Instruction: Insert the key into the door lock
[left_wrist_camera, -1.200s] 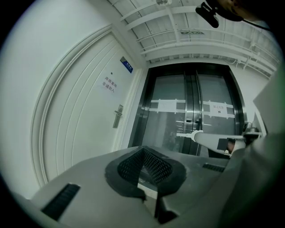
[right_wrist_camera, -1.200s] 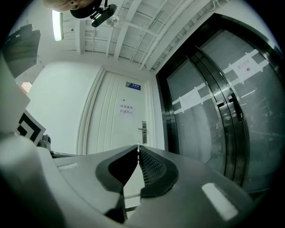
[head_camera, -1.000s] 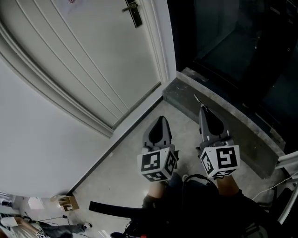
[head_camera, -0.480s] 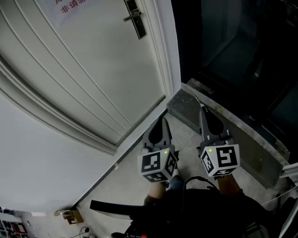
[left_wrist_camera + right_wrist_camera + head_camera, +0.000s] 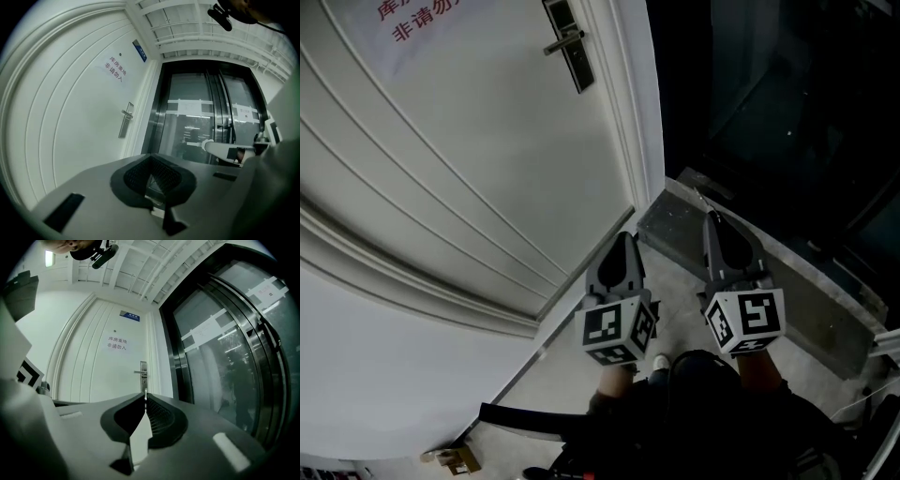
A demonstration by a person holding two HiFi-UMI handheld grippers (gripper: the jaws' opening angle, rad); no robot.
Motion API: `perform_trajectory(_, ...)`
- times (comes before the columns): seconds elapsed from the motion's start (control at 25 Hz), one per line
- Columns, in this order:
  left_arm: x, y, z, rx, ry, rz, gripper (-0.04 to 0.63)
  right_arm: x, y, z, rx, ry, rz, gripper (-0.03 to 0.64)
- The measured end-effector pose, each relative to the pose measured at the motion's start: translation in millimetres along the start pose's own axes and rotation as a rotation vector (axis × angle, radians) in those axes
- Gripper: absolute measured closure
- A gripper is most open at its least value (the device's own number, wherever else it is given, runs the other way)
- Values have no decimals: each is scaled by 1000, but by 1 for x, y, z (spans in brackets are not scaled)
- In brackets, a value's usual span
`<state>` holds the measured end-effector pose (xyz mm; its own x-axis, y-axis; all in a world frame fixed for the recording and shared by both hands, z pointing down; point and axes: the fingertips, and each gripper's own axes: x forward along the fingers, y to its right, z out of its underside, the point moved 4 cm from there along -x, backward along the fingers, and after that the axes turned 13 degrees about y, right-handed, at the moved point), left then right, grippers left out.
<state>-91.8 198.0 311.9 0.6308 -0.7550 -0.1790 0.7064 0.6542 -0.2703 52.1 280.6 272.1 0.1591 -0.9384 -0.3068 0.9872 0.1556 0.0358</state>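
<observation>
Right gripper view: right tongs (image 5: 145, 398) clamp key (image 5: 145, 392); left tongs (image 5: 151, 159) closed; door lock (image 5: 143, 373) ahead.

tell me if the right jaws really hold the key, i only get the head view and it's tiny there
Observer: Yes. In the right gripper view the right gripper has its jaws shut on the key, whose thin metal tip pokes out past them.
Operator: and the left one
Observer: In the left gripper view the left gripper has its jaws together, with nothing between them.
Operator: is the key lined up with the lock
Observer: In the right gripper view the lock plate sits just above the key tip, apart from it. The keyhole is too small to make out.
</observation>
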Motion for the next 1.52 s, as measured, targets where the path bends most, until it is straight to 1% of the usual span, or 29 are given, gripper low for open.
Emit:
perform_trajectory(0.2,28,-11,12,-9,-20,2,595,26,7,14,-5,-6,4,606)
perform_trajectory(0.32,46,-17,18,-11,-16,-13,595,44,15,24,0,-5,-3,606)
perform_trajectory(0.52,88,-30,28,2,0,-65,595,91,34,42,20,-3,-49,606)
perform_trajectory(0.72,140,-32,28,28,33,-95,595,142,58,53,44,9,-99,606)
perform_trajectory(0.96,186,-35,31,43,38,-153,595,190,81,65,64,7,-150,606)
perform_trajectory(1.16,210,-39,35,59,48,-202,595,220,92,73,76,2,-196,606)
perform_trajectory(1.28,221,-42,35,57,80,-221,595,232,97,80,85,-1,-212,606)
perform_trajectory(1.52,237,-56,36,47,107,-234,595,260,97,94,97,-6,-237,606)
